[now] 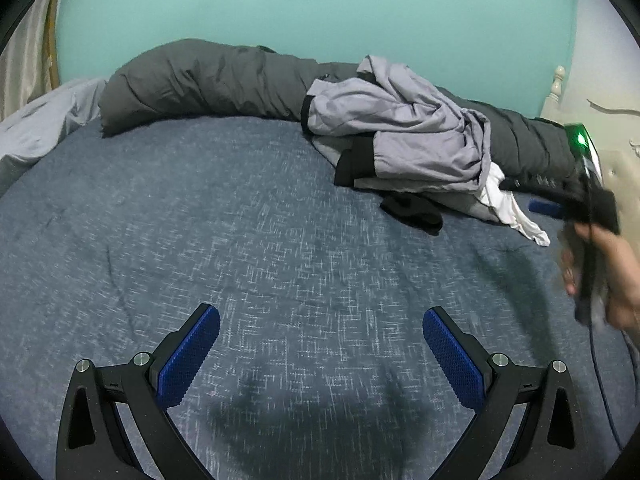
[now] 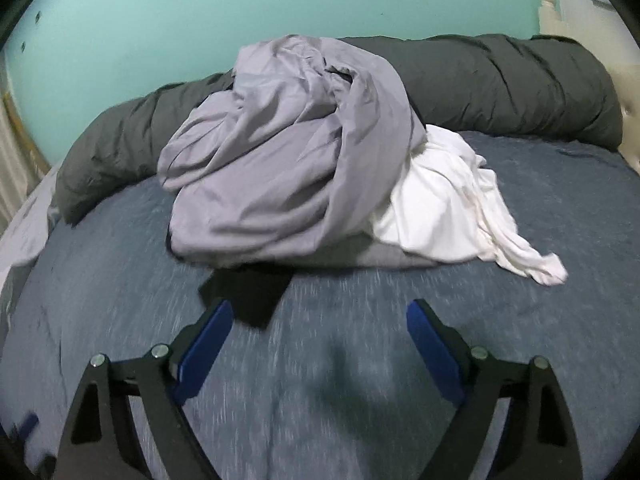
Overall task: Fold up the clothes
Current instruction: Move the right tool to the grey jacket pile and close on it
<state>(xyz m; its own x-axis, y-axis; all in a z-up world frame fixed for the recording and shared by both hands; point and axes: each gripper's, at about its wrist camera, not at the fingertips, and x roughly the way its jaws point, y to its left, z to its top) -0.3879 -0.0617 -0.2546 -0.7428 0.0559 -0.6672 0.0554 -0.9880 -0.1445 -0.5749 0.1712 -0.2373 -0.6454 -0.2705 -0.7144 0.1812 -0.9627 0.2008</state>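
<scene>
Right wrist: we see clothes (image 2: 288, 168) heaped unfolded on bed (image 2: 440, 360) | folded: none visible | both tongs (image 2: 320, 336) (image 1: 322, 340) apart, empty.

Both views are lit dimly and evenly, with a cool cast. Soft dark shadows are cast on the blue bedspread (image 1: 280, 220) beneath the grippers. Motion blur is seen on the bedspread weave and the person's hand (image 1: 612, 276). Strong fisheye bending and black vignetting are shown at the edges.

bedroom | bed (image 1: 240, 240) with blue cover | rolled duvet (image 2: 500, 80) | teal wall (image 1: 320, 8)
</scene>
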